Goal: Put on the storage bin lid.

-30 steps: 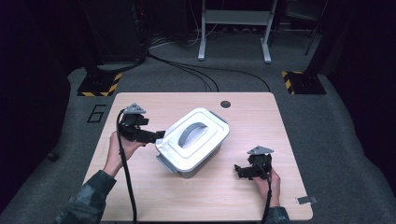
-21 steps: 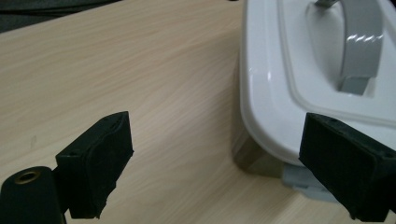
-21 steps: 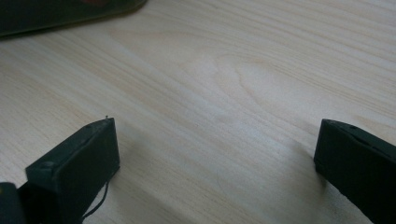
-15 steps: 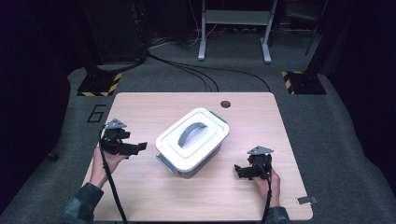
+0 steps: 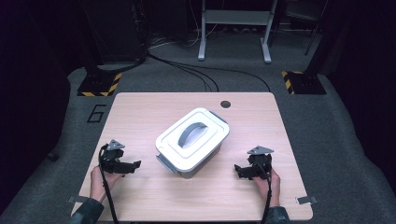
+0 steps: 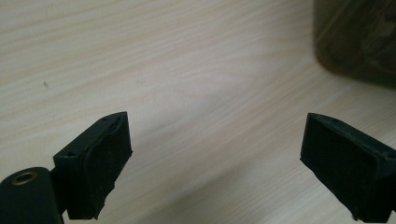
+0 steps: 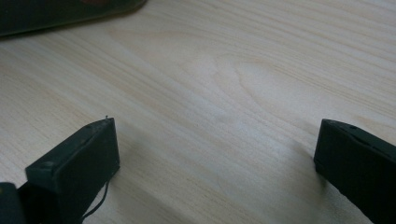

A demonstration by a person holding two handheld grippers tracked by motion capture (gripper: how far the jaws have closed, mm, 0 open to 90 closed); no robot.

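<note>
A white-lidded storage box (image 5: 205,126) with a grey handle (image 5: 191,134) stands slanted in the middle of the wooden table (image 5: 140,107). My left gripper (image 5: 134,165) rests low over the table to the box's left, open, with bare wood between its jaws; a dark corner of the box (image 6: 359,42) is at the top right of the left gripper view. My right gripper (image 5: 239,171) sits to the box's right near the front edge, open and holding nothing. The box's edge (image 7: 60,11) crosses the top left of the right gripper view.
A dark round hole (image 5: 226,104) marks the table's far edge. Beyond the table are grey carpet, cables (image 5: 201,74), yellow-black striped stand feet (image 5: 98,86) and a metal frame (image 5: 233,28). Bare wood lies around the box on both sides.
My left gripper has drawn away from the box's left side, moving left, toward the front edge and down close to the table. The right gripper and the box have stayed put.
</note>
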